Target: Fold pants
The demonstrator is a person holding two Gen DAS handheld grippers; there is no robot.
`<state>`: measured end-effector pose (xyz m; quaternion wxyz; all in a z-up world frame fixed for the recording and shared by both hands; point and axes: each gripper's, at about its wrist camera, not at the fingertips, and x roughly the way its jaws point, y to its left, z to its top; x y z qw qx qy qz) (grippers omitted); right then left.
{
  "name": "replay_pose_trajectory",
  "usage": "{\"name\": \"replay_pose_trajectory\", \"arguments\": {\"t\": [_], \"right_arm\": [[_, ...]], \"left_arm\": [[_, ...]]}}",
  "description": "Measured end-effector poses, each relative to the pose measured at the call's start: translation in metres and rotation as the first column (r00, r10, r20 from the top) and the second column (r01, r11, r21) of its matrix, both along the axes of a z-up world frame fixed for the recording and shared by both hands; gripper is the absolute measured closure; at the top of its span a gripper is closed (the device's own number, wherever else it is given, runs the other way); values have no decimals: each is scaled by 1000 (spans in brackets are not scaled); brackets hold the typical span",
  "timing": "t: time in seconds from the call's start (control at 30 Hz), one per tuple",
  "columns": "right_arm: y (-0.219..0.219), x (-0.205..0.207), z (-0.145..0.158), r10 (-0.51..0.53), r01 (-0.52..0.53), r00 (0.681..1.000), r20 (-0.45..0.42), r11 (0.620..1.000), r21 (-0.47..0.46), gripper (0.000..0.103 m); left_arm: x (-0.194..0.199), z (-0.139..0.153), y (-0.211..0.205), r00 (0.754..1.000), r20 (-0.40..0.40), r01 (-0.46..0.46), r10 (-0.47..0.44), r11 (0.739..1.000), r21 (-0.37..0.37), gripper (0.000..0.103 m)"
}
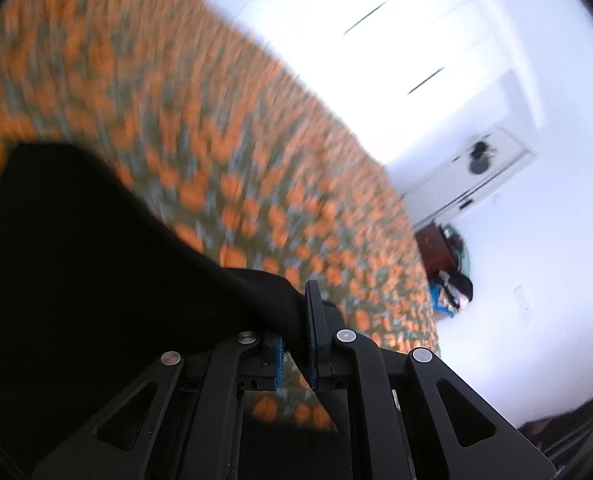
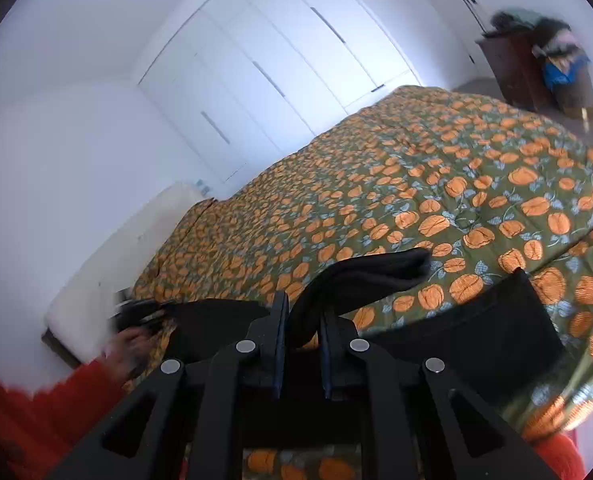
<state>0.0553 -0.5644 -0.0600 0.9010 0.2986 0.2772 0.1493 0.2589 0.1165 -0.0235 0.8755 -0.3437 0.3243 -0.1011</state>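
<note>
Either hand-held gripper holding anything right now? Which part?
Both hold the black pants. Left hand-held gripper pinches a fabric edge; right hand-held gripper clamps a bunched fold. Which part of the garment can't be told.

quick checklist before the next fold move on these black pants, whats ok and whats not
1. Left gripper shut on the black fabric pants: ok, cloth runs between its pads.
2. Right gripper shut on the pants: ok, a fold of cloth is pinched.
3. Pants lifted off the green quilted bedspread with orange pumpkins: cannot tell, the lower part hangs out of sight.
4. Bedspread bare where the pants will land: ok in the right wrist view.
5. Cloth hanging flat, no twist: cannot tell, the left view is blurred.
</note>
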Motion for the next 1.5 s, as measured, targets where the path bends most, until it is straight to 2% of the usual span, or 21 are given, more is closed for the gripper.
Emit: {"name": "replay_pose_trajectory", "arguments": {"t": [0.03, 0.1, 0.17, 0.23, 0.27, 0.3, 0.33, 0.37, 0.43, 0.47, 0.57, 0.67, 0.77, 0.87, 1.03, 1.23, 1.5], "right_arm": [[0, 9, 1, 15, -15, 1000, 18, 1000, 15, 89], [2, 24, 5, 72, -73, 997, 29, 997, 31, 89], [3, 42, 1, 117, -117, 991, -63, 993, -4, 89], [3, 51, -16, 129, -148, 970, -204, 986, -82, 89], [2, 51, -32, 93, -154, 947, -307, 972, -180, 89], [2, 51, -51, 51, -174, 912, -408, 947, -271, 89], [-2, 50, -69, 24, -195, 878, -479, 931, -309, 89], [-6, 47, -86, -10, -198, 847, -532, 922, -333, 89], [-16, 40, -104, -48, -175, 813, -581, 930, -322, 89], [-24, 38, -104, -73, -143, 810, -581, 938, -317, 89], [-35, 32, -101, -162, -89, 809, -564, 916, -391, 89], [-52, 27, -105, -232, -22, 782, -579, 917, -398, 89], [-62, 23, -98, -311, 34, 771, -556, 891, -452, 89], [-73, 21, -101, -353, 75, 749, -561, 886, -457, 89], [-86, 17, -101, -382, 129, 736, -558, 889, -439, 89], [-80, 20, -103, -398, 131, 736, -547, 877, -462, 89], [-85, 16, -104, -397, 153, 735, -550, 887, -435, 89]], "left_arm": [[-31, 16, 4, 999, 47, -19, 17, 999, 31, 94], [-82, 19, 4, 997, 69, -44, 39, 996, 82, 93], [-114, -12, -4, 999, 3, -33, 33, 991, 128, 92], [-132, -62, -22, 991, -130, 28, -8, 988, 154, 93], [-140, -93, -33, 977, -212, 53, -19, 986, 159, 93], [-142, -111, -40, 967, -254, 65, -25, 987, 149, 95], [-145, -129, -48, 951, -306, 87, -47, 989, 117, 95], [-146, -133, -52, 943, -327, 102, -66, 990, 96, 95], [-142, -128, -63, 941, -318, 148, -112, 985, 91, 95], [-140, -120, -69, 945, -299, 178, -136, 977, 116, 95], [-133, -112, -82, 946, -264, 231, -186, 961, 152, 94], [-131, -118, -97, 934, -283, 270, -220, 951, 151, 93], [-139, -125, -108, 918, -303, 315, -255, 934, 168, 92], [-141, -128, -113, 908, -318, 341, -274, 924, 176, 92], [-144, -131, -112, 899, -338, 353, -277, 917, 188, 92], [-144, -136, -113, 898, -346, 350, -272, 919, 185, 91], [-143, -139, -122, 891, -360, 366, -278, 907, 206, 93]]}}
